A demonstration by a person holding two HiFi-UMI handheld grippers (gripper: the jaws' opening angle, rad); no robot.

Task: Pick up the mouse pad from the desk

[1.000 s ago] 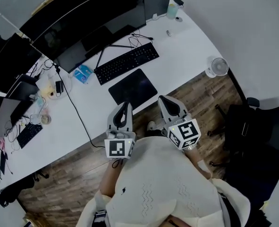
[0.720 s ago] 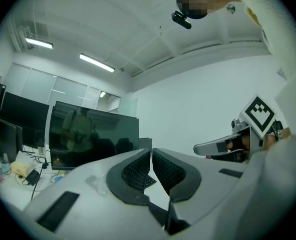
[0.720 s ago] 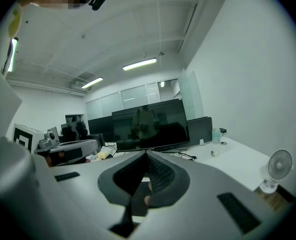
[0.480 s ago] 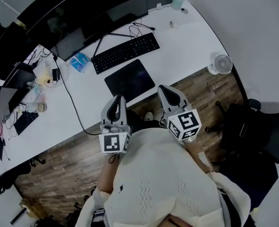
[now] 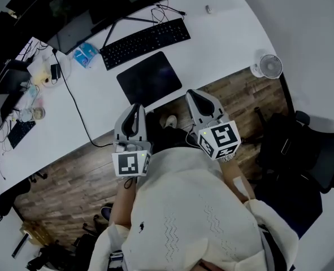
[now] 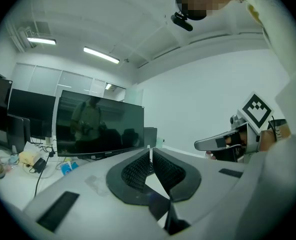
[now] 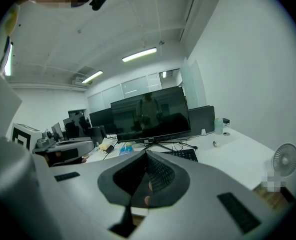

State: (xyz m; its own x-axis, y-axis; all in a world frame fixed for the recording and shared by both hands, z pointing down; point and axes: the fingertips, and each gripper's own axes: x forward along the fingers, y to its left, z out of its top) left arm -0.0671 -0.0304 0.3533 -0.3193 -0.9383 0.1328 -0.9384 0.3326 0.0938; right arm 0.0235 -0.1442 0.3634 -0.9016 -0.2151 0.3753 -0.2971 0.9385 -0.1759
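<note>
The mouse pad lies flat on the white table, close to its near edge and just in front of the keyboard. The left tongs and the right tongs are held by that near edge, on the person's side of the pad. Each pair is seen clenched, tips together, with nothing between them. The pad is not touched by either.

Several failures are judged possible:

- **Pushing instead of gripping:** If the tongs are brought in without first being released, the pad will only be pushed, perhaps against the keyboard.
- **No edge to catch:** The pad is thin and flat and offers no raised edge. A tip may skate over it unless 1 corner is slid out past the table edge or peeled up.
- **Drooping or slipping:** The pad looks limp, so it may droop or slip out if pinched by 1 corner alone. 2 grips may be needed.
- **Overshoot:** The keyboard could be nudged if the reach is carried too far.
</note>
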